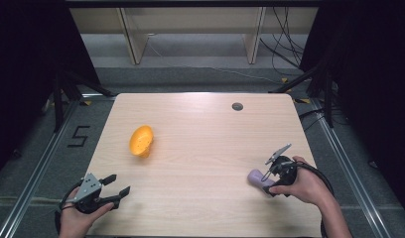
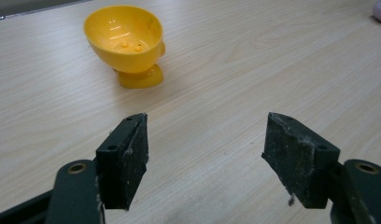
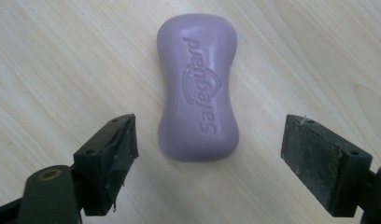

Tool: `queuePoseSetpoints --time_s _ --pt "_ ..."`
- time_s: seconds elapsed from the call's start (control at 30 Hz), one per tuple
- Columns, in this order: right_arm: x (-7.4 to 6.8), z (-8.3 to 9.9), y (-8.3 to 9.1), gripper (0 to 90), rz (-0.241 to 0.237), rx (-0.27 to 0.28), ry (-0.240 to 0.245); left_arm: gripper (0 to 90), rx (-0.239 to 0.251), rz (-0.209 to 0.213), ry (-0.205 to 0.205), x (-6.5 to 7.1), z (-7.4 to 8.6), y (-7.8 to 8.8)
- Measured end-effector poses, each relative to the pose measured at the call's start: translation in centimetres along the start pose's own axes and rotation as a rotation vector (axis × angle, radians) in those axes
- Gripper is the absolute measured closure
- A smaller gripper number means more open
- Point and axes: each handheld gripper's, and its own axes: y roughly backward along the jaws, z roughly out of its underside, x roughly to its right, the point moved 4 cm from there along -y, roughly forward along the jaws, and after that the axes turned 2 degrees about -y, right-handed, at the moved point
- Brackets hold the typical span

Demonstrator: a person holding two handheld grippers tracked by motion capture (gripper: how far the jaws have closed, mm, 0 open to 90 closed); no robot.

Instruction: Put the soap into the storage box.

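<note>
A pale wooden table point(image 1: 200, 148) with rounded corners and a small dark round hole point(image 1: 237, 106) near its far edge stands on a grey floor, where the number 5 point(image 1: 79, 136) is marked in black to the table's left. Beyond the far edge, light wooden frame legs point(image 1: 133, 39) rise against a dim backdrop, with black cables point(image 1: 285, 44) trailing down at the right.

At the near left corner, a person's left hand point(image 1: 74, 218) holds the left gripper point(image 1: 117, 186) low over the table's edge, its 2 black jaws spread wide with nothing between them. Seen from the left gripper view, the left gripper point(image 2: 205, 156) points across bare wood toward a yellow cup point(image 2: 125, 42), well apart from it. The yellow cup point(image 1: 141, 141) sits on the left half of the table; it is a glossy egg-shaped bowl on a small foot, tilted so its open mouth faces the camera, with 2 small bumps inside.

At the near right, the right hand point(image 1: 302, 186) holds the right gripper point(image 1: 266, 179) just over a purple soap bar point(image 1: 256, 177). In the right gripper view, the right gripper point(image 3: 209, 158) has its jaws wide apart on either side of the purple soap bar point(image 3: 198, 86), neither pad touching it. The bar lies flat on the wood, waisted in shape, with the word Safeguard embossed along its top face.
</note>
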Motion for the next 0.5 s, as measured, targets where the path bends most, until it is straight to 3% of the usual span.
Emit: queuePoseSetpoints --time_s 0.13,0.27,0.33,0.47,0.5 --pt "-0.1 0.2 0.4 19.4 -0.008 -0.036 0.023 30.4 -0.004 -0.003 -0.008 -0.1 0.0 0.0" --pt "-0.1 0.1 0.4 25.9 -0.006 -0.063 0.019 30.4 -0.005 -0.01 -0.008 -0.1 0.1 0.1" --pt "0.2 -0.1 0.5 30.9 0.004 -0.09 0.042 30.4 -0.01 -0.01 0.0 -0.1 0.1 0.1" --pt "0.4 -1.1 0.6 37.0 -0.008 -0.12 0.016 30.4 -0.005 -0.01 0.013 0.0 0.1 0.1" --pt "0.6 -1.9 0.6 38.7 -0.007 -0.128 0.007 30.5 -0.007 -0.01 -0.005 -0.1 0.0 0.1"
